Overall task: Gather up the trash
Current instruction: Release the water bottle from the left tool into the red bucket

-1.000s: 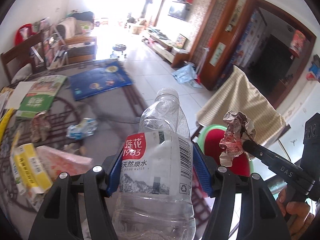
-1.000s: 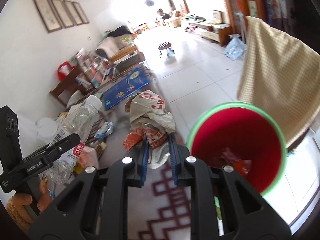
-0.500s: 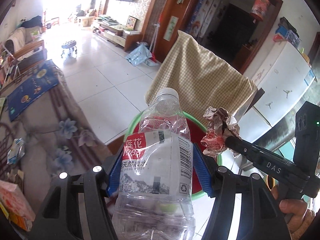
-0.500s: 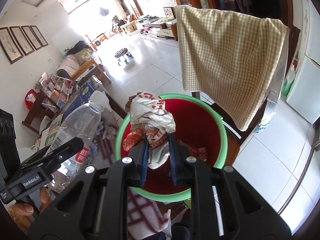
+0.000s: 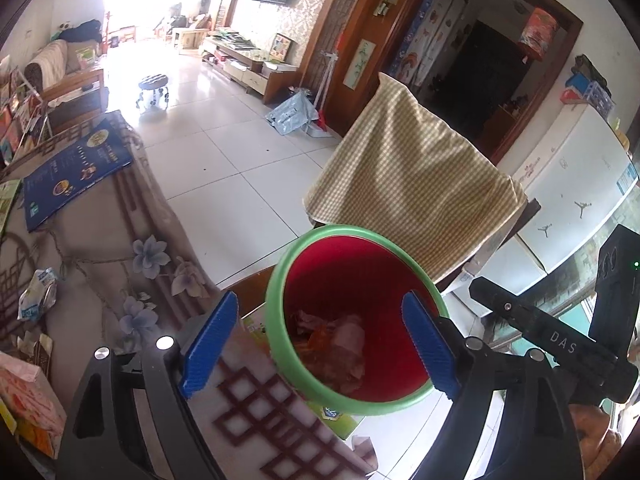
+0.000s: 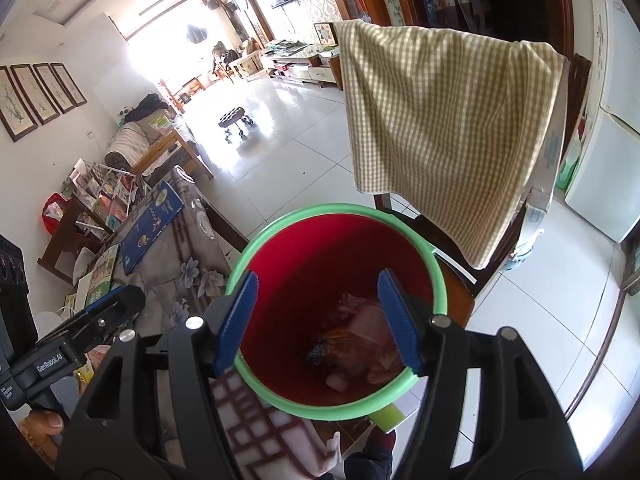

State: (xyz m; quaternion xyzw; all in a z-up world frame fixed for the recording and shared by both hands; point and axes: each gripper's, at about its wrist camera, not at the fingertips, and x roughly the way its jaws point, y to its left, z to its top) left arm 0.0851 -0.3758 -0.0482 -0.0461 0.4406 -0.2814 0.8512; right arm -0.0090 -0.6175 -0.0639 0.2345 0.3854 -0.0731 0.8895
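Left wrist view: your left gripper (image 5: pixel 320 344) and right gripper (image 6: pixel 318 318) hung spread wide and empty over the bin (image 5: pixel 280 280). Beside the bin, a wrapper (image 5: pixel 36 298) lay on the table (image 5: pixel 100 220); judged light, crinkly, slippery; pinch its middle.

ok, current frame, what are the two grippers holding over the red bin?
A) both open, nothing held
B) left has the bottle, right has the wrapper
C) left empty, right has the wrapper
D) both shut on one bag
A: the left gripper and the right gripper both stand wide open with nothing between their blue pads, above the red bin, which has crumpled trash in its bottom.
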